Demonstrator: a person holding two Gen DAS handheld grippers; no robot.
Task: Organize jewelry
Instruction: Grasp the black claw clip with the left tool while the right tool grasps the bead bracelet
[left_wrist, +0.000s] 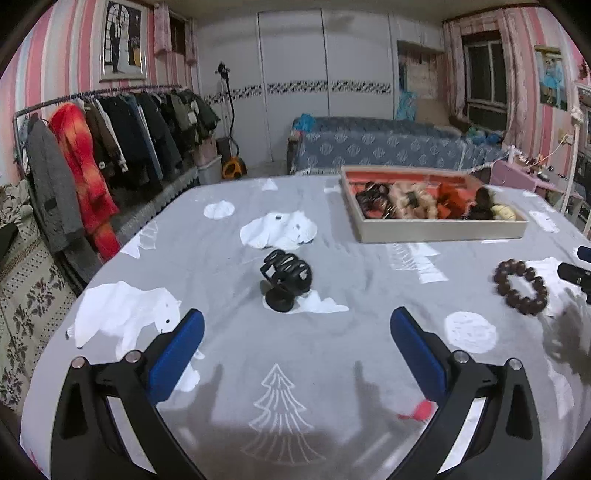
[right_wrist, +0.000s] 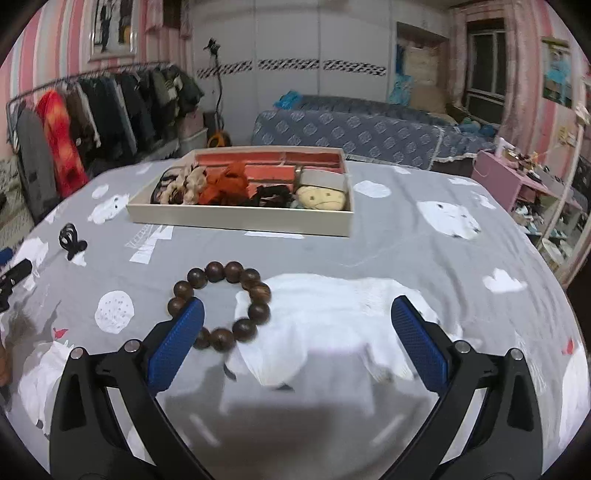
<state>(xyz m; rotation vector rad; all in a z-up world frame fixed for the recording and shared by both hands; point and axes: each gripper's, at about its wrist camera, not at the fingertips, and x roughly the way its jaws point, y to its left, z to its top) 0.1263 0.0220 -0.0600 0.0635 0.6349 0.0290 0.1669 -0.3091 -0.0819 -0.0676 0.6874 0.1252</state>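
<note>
Both grippers, left (left_wrist: 297, 325) and right (right_wrist: 297, 314), spread wide; next is grabbing the bracelet (right_wrist: 221, 304) at 10 o'clock, then into the tray (right_wrist: 240, 218).

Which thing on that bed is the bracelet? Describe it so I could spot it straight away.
Start at the big grey bedspread printed with white bears, then find the shallow tray of hair things. The bracelet lies on the cover nearer than the tray, just by the right gripper. It is a ring of round dark brown beads, unlike the black hair claw.
</note>
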